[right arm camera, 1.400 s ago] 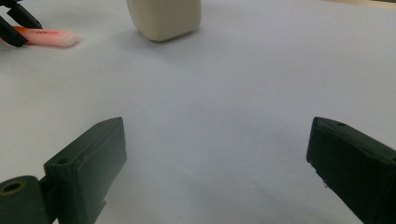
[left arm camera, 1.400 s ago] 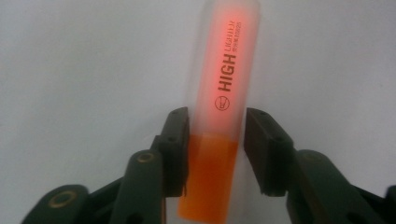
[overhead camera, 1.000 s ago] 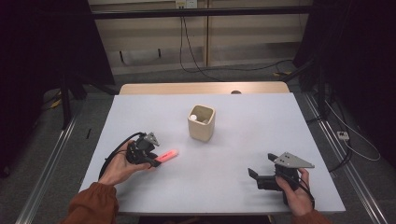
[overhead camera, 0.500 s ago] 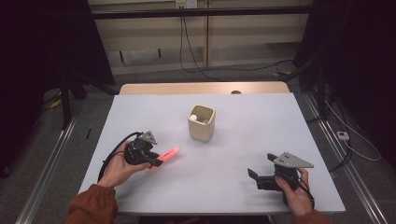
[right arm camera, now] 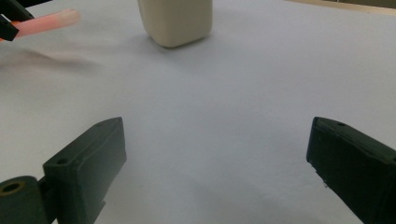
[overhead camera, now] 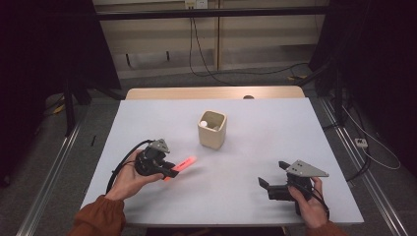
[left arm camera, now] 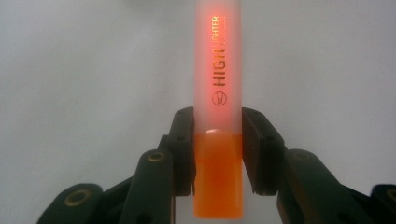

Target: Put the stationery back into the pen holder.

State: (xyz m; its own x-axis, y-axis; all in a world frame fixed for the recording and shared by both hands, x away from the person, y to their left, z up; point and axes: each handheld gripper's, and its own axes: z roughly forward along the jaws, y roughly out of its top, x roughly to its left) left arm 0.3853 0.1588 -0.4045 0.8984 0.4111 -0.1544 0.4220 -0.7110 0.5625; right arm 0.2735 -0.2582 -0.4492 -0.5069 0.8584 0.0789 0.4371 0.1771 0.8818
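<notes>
Your left gripper [overhead camera: 164,169] clamps an orange highlighter [overhead camera: 181,166] that points toward the cream cup [overhead camera: 212,130] at the middle of the white table [overhead camera: 275,142]. Your right gripper [overhead camera: 269,183] rests near the front edge, jaws apart, holding nothing.

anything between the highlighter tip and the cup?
Nothing. In the high view, only bare white table separates the highlighter, held in the left tool, from the beige cup. The right gripper view shows the same gap.
</notes>
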